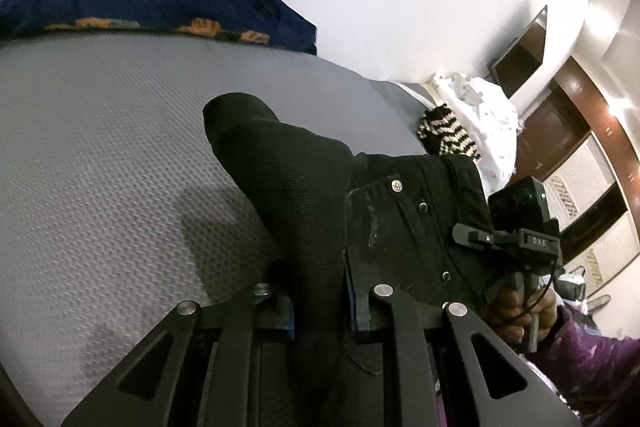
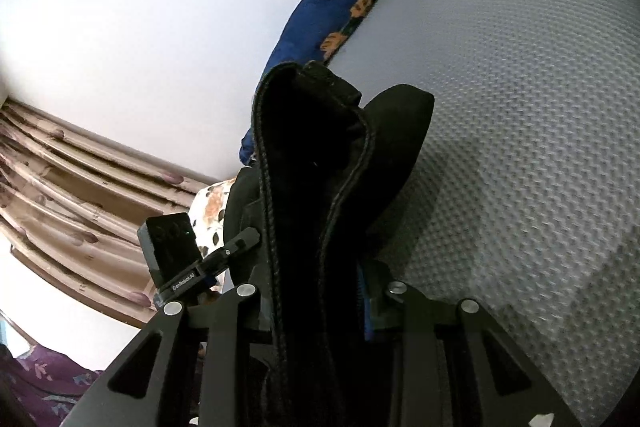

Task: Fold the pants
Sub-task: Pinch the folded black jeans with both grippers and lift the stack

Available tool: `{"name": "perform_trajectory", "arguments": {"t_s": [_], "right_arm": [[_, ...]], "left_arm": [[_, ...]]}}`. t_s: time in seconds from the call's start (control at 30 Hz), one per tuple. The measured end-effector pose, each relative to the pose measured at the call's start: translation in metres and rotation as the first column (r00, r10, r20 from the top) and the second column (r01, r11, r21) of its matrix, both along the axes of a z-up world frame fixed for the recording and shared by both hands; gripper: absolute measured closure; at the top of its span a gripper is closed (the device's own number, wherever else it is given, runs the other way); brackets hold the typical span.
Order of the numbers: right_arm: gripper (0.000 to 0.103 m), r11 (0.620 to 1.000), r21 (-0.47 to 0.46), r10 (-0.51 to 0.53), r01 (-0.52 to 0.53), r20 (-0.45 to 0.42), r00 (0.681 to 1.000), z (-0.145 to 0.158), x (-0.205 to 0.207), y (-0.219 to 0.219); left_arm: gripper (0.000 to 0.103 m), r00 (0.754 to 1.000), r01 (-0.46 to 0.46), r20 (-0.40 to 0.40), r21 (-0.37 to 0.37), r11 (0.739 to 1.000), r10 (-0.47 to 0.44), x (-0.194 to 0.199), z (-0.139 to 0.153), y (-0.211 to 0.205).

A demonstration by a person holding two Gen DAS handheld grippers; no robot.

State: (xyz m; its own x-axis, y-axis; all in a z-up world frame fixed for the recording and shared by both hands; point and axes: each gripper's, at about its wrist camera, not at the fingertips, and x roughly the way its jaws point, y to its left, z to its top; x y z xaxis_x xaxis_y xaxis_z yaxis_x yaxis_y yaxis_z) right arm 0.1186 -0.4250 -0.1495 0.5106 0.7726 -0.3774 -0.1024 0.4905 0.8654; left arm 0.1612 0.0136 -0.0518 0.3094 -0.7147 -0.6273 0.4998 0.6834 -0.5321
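Pants (image 1: 320, 195): black denim, lifted above grey mattress (image 1: 100, 147). Left gripper (image 1: 320, 311) clamped on cloth near pocket; right gripper (image 2: 320, 303) clamped on waistband (image 2: 316, 163). Fabric likely soft, fairly heavy, droops; best held at waistband corners.

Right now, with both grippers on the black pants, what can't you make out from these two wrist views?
- Left wrist view: the black denim pants cover the left gripper pads; the legs' ends run under the frame's bottom edge.
- Right wrist view: the thick stitched waistband fold fills the right gripper; the layer count is hidden.
- Either view: how much cloth rests on the grey textured mattress.
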Motion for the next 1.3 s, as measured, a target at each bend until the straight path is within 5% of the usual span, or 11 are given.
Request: {"name": "perform_trajectory", "arguments": {"t_s": [0.43, 1.3], "right_arm": [[0.076, 0.993, -0.027, 0.116, -0.115, 0.041, 0.992, 0.021, 0.055, 0.063], [0.076, 0.972, -0.004, 0.236, -0.237, 0.082, 0.968, 0.033, 0.213, 0.193]], "left_arm": [[0.085, 0.99, -0.126, 0.076, 0.066, 0.99, 0.12, 0.02, 0.033, 0.05], [0.085, 0.93, -0.33, 0.233, 0.19, 0.925, 0.284, 0.143, 0.056, 0.127]]}}
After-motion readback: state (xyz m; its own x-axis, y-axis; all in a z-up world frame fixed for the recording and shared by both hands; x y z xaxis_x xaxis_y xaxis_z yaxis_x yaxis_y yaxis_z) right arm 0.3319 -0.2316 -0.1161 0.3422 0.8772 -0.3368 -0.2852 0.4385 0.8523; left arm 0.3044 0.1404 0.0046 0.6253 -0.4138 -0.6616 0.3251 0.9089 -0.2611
